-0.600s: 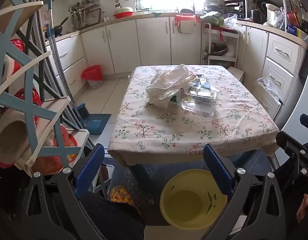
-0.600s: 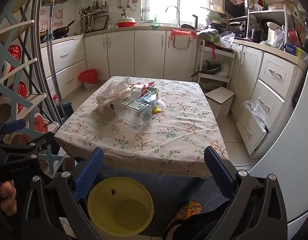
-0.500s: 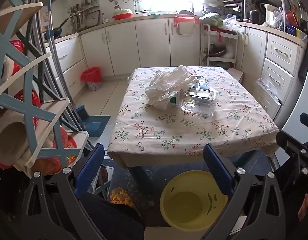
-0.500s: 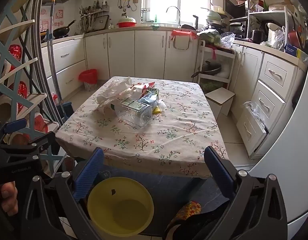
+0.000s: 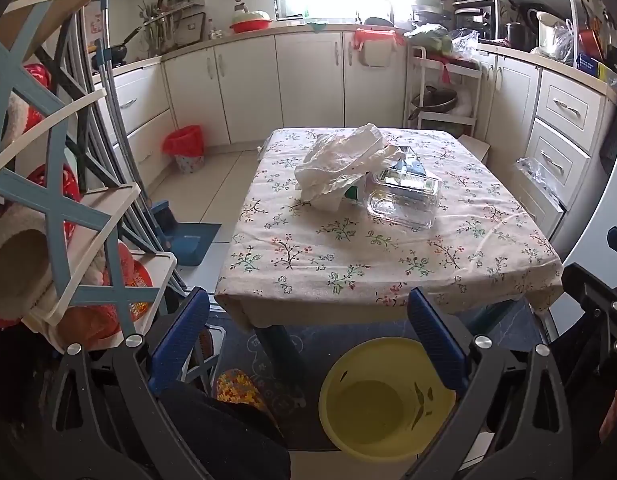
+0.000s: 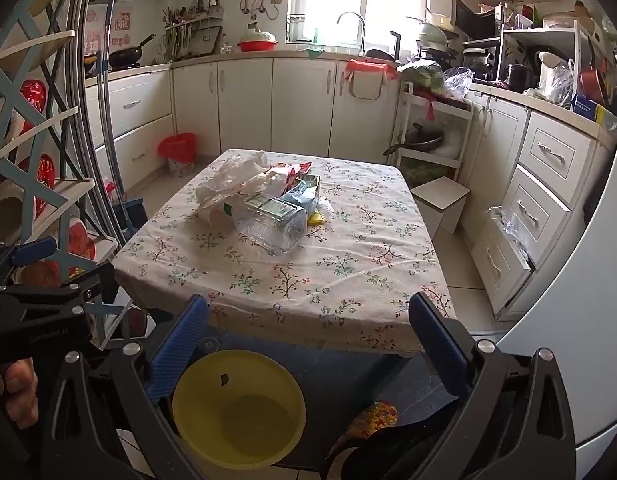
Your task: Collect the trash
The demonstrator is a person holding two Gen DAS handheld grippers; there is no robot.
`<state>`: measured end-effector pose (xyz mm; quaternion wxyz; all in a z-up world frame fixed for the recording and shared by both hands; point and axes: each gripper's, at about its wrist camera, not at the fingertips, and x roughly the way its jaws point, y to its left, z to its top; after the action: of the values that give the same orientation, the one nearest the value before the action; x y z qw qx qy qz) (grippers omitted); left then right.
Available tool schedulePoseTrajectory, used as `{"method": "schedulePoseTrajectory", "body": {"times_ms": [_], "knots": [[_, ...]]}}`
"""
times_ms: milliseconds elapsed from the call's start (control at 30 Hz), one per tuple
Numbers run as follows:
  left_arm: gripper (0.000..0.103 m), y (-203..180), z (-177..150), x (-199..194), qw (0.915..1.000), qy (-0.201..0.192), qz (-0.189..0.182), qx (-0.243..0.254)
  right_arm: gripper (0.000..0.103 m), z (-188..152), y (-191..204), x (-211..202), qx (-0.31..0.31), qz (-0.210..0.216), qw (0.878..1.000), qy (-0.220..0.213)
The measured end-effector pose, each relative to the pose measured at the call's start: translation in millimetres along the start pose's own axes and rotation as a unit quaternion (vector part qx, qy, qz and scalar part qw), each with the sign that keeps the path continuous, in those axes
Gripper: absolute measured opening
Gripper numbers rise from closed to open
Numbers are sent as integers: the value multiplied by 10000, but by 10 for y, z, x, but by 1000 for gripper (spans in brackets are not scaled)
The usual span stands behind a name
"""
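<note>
Nearest the cameras, the left hand-held gripper (image 5: 308, 334) and right hand-held gripper (image 6: 308, 340) are gaping wide, gripping nothing. Beyond them a yellow basin (image 6: 238, 406) is sitting on the floor. Farther off, the trash (image 6: 264, 204), a white bag (image 5: 344, 162) and clear box (image 5: 404, 200), is lying on the surface (image 5: 388, 256).

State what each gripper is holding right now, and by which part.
Nothing is held. The left gripper and right gripper both stand open and empty, short of the table; the trash pile lies untouched on it.
</note>
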<state>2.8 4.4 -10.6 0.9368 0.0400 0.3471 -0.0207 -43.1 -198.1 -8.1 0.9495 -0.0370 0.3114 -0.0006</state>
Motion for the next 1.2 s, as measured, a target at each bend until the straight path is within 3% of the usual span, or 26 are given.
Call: {"method": "schedulePoseTrajectory", "body": {"times_ms": [1000, 1200], "knots": [[95, -73, 41, 181, 9996, 126, -244, 49, 96, 2, 2, 152, -86, 6, 9999, 138], [95, -102, 148, 312, 9997, 178, -131, 91, 96, 15, -8, 263, -82, 118, 9997, 216]]}}
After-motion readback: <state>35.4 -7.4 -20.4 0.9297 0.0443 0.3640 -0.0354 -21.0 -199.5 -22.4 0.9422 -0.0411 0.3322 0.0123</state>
